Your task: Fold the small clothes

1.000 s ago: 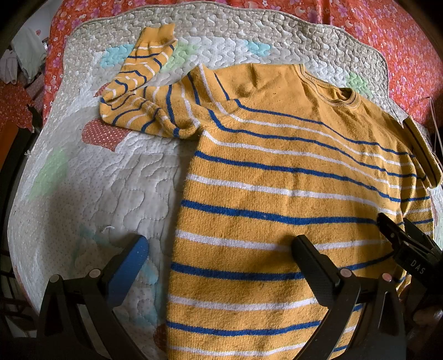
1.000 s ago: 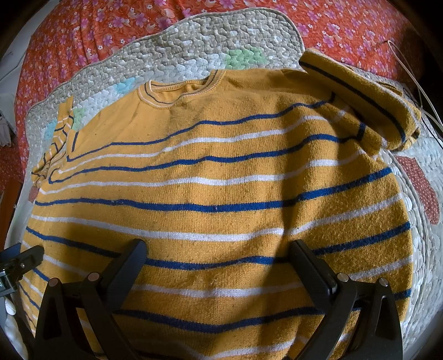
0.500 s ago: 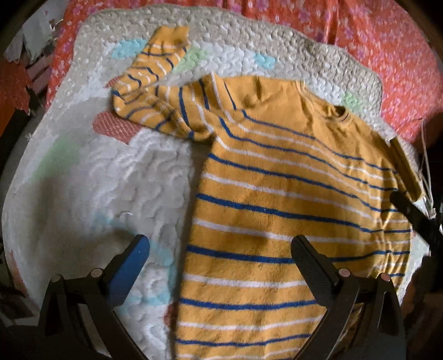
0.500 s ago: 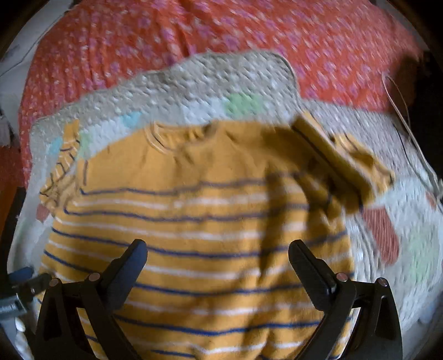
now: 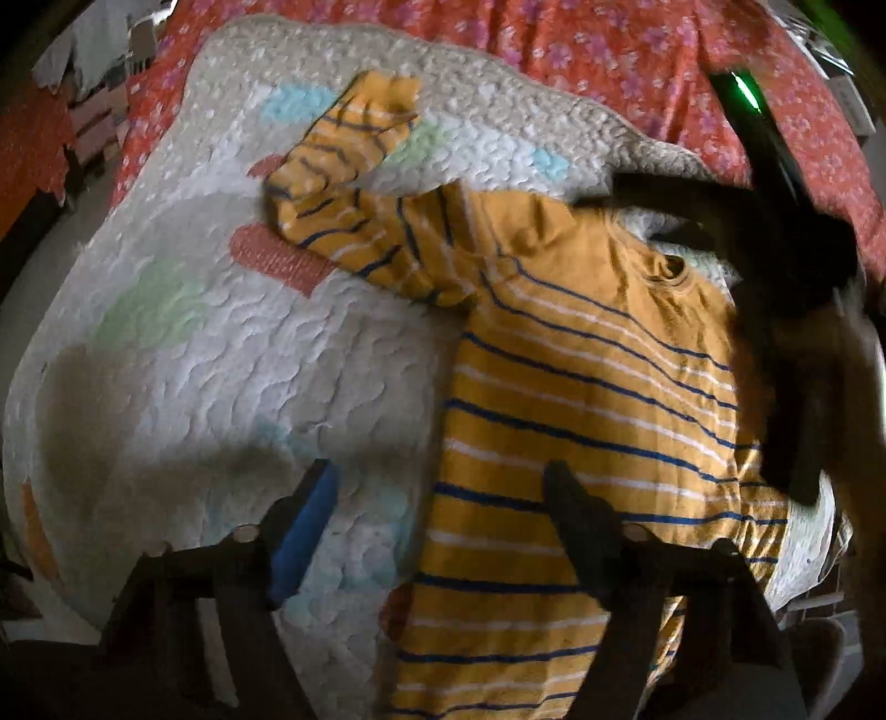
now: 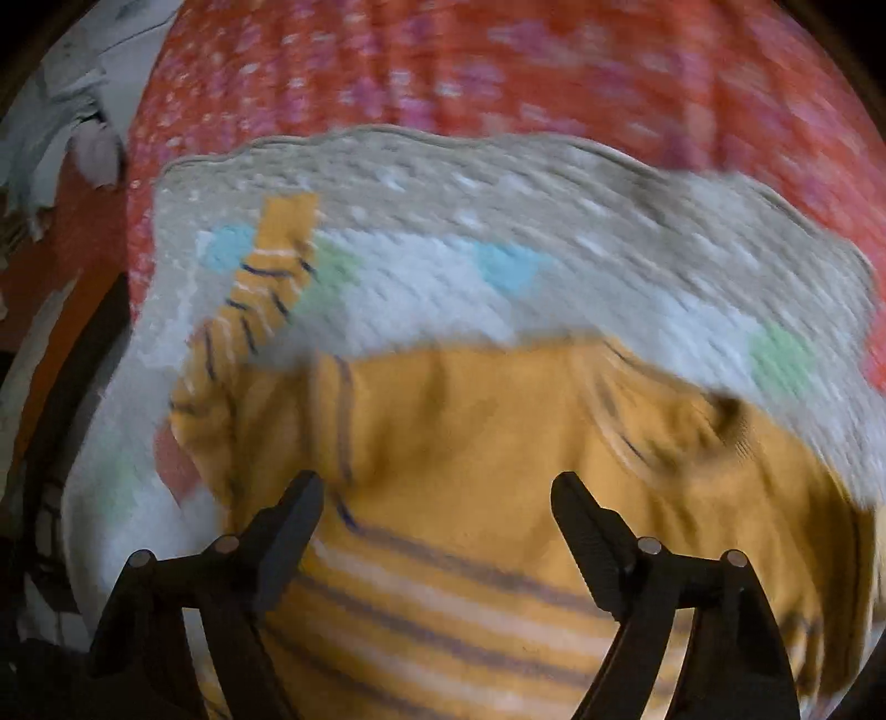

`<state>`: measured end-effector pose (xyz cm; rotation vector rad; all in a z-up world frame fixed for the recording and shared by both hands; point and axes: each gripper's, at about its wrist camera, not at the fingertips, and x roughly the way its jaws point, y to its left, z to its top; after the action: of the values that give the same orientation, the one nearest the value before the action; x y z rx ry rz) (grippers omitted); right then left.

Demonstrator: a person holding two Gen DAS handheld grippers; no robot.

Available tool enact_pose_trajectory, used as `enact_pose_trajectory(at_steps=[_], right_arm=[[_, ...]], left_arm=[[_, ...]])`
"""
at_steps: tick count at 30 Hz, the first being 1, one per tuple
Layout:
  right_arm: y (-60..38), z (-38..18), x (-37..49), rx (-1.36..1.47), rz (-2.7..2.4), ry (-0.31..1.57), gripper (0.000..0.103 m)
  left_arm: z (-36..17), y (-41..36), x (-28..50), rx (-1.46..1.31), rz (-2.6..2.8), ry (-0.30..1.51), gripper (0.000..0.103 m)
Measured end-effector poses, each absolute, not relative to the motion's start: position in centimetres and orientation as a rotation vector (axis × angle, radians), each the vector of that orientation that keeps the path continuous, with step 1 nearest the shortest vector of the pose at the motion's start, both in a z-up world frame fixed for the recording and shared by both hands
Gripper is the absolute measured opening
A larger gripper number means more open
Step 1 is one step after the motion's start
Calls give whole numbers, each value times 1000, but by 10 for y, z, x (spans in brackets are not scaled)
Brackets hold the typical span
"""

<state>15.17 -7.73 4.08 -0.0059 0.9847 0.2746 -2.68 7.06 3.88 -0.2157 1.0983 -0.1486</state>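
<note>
Quilted white mat point(image 5: 221, 354) with pastel patches, laid on a red floral bedspread point(image 5: 609, 50). Item: small mustard-yellow sweater point(image 5: 581, 399), blue and white stripes, ribbed collar, lying flat on the mat's right half, one sleeve point(image 5: 354, 166) bent upward, far shoulder hidden behind the right gripper point(image 5: 786, 249). Left gripper point(image 5: 437, 498) and right gripper point(image 6: 437, 498): jaws spread wide, holding nothing.
</note>
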Motion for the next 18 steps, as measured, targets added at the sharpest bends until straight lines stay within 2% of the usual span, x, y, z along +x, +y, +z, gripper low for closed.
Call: enact_pose_trajectory(at_steps=[2, 10, 12, 13, 14, 15, 16, 18], right_arm=[[-51, 40, 180, -38, 297, 971, 88], [32, 16, 287, -109, 258, 957, 85], [45, 4, 305, -138, 227, 966, 75], [51, 1, 310, -150, 226, 973, 58], [56, -2, 313, -157, 241, 983, 30], [60, -1, 313, -149, 279, 996, 14], [65, 4, 308, -140, 309, 1001, 4], [75, 27, 289, -134, 388, 978, 4]], left_arm=[[34, 75, -24, -233, -138, 1123, 68], [19, 73, -20, -231, -141, 1182, 68], [18, 71, -19, -220, -140, 1182, 68], [18, 71, -18, -215, -141, 1178, 68], [19, 70, -18, -211, -141, 1175, 68], [19, 70, -17, -209, -141, 1178, 68], [18, 69, -17, -207, -142, 1180, 68], [19, 66, -16, -199, -148, 1180, 68]])
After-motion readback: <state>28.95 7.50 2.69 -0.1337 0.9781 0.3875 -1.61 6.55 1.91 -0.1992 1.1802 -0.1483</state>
